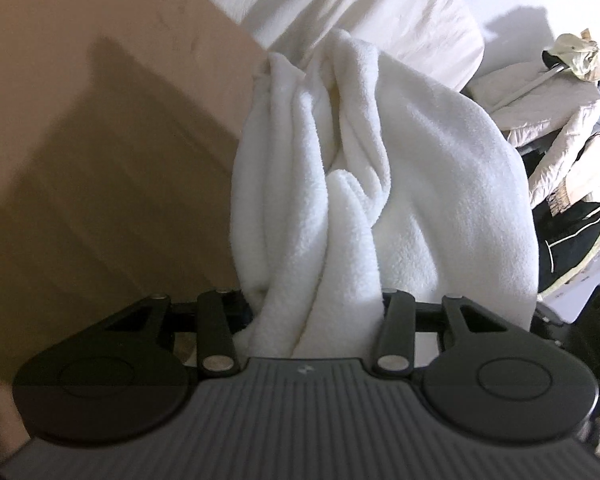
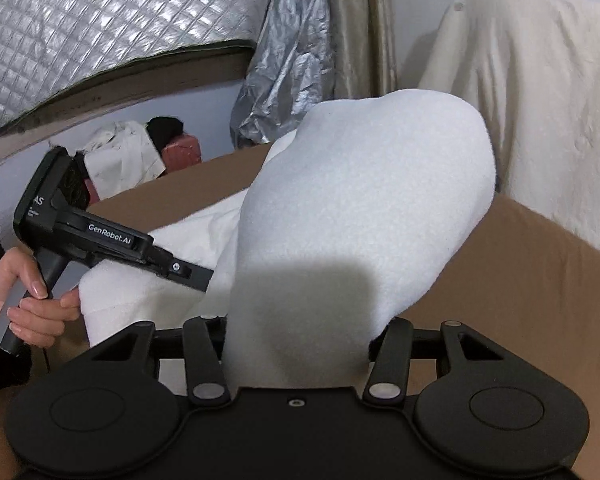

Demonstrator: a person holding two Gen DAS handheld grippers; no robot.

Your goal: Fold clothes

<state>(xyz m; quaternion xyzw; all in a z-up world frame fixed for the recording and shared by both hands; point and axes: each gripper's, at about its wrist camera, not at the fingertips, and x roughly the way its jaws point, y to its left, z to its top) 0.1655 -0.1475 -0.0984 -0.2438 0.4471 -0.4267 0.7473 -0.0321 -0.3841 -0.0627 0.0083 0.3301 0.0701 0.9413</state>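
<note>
Below, a brown cardboard worktop (image 2: 520, 264) lies under a white fluffy fleece garment (image 1: 380, 168), with a quilted silver sheet (image 2: 80, 32) and a heap of pale and black clothes (image 1: 560, 140) nearby. Both the left gripper (image 1: 316, 308) and right gripper (image 2: 296, 344) have jaws half closed, each clamping a bunch of the raised fleece.

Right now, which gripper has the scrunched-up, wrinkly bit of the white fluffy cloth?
The left gripper. The white fleece cloth bunches into deep folds between its fingers, while the right gripper holds a smooth, rounded part.
</note>
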